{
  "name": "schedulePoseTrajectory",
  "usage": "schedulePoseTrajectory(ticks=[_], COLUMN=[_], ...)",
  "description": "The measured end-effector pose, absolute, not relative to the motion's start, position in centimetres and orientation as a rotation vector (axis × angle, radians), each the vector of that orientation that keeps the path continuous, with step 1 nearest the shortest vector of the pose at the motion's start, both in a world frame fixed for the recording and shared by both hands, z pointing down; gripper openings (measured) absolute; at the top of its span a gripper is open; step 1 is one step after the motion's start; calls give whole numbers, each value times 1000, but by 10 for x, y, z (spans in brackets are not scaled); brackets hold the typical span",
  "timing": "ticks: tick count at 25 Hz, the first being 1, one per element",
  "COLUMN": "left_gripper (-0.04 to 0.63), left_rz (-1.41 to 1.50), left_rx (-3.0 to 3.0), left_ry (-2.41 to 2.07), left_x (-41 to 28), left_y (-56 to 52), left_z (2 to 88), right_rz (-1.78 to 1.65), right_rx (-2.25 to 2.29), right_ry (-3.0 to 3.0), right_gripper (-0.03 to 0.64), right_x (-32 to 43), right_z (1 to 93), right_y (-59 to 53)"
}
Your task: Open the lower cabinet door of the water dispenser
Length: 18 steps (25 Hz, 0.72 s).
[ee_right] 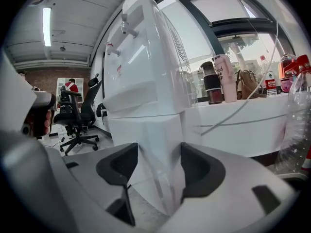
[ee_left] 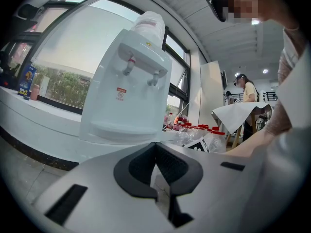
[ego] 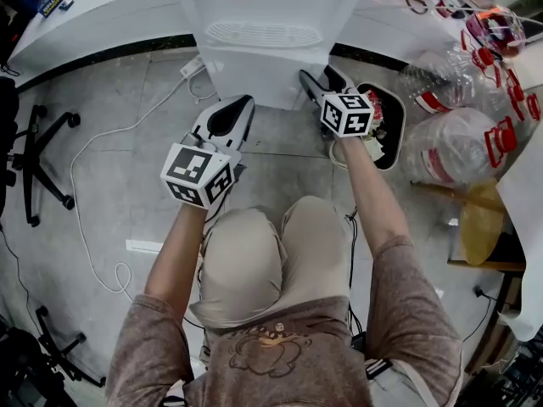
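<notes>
The white water dispenser [ego: 263, 24] stands on the floor against the window counter, and its lower cabinet [ego: 254, 79] faces me. My right gripper [ego: 321, 76] is at the cabinet's right front corner. In the right gripper view the jaws of the right gripper [ee_right: 158, 164] stand apart, with the edge of the lower cabinet door [ee_right: 155, 144] between them; I see no pad pressing on it. My left gripper [ego: 240, 102] hangs in front of the cabinet's left part, short of it. In its own view the left gripper [ee_left: 156, 147] has its pads together and holds nothing, and the dispenser [ee_left: 126, 86] rises ahead.
Several empty water bottles [ego: 458, 142] lie at the right beside a black bin [ego: 392, 125]. A white cable [ego: 110, 142] runs over the floor from a power strip [ego: 191, 66]. Black office chairs [ego: 42, 159] stand at the left. My knees [ego: 254, 253] are below the grippers.
</notes>
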<state>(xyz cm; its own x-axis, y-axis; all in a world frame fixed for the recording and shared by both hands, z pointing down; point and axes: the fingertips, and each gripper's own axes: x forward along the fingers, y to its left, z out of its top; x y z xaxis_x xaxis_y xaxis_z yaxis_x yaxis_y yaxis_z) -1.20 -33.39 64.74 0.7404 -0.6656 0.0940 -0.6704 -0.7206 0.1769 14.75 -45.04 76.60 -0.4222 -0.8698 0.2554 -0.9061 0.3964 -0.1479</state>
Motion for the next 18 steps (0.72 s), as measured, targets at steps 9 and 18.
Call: schedulePoseTrajectory(ticks=[9,18], left_gripper=[12,12], left_rz=[22,26], left_rx=[2755,2743], left_ry=[-1069,-1080], left_x=[-12,-15], left_y=[-311,-286], left_z=[638,640], right_rz=[404,394], right_rx=[1567,1536], right_ry=[-2511,-2527], right_gripper=[253,232], right_x=[139,127], right_z=[767,768], right_y=[-421,-393])
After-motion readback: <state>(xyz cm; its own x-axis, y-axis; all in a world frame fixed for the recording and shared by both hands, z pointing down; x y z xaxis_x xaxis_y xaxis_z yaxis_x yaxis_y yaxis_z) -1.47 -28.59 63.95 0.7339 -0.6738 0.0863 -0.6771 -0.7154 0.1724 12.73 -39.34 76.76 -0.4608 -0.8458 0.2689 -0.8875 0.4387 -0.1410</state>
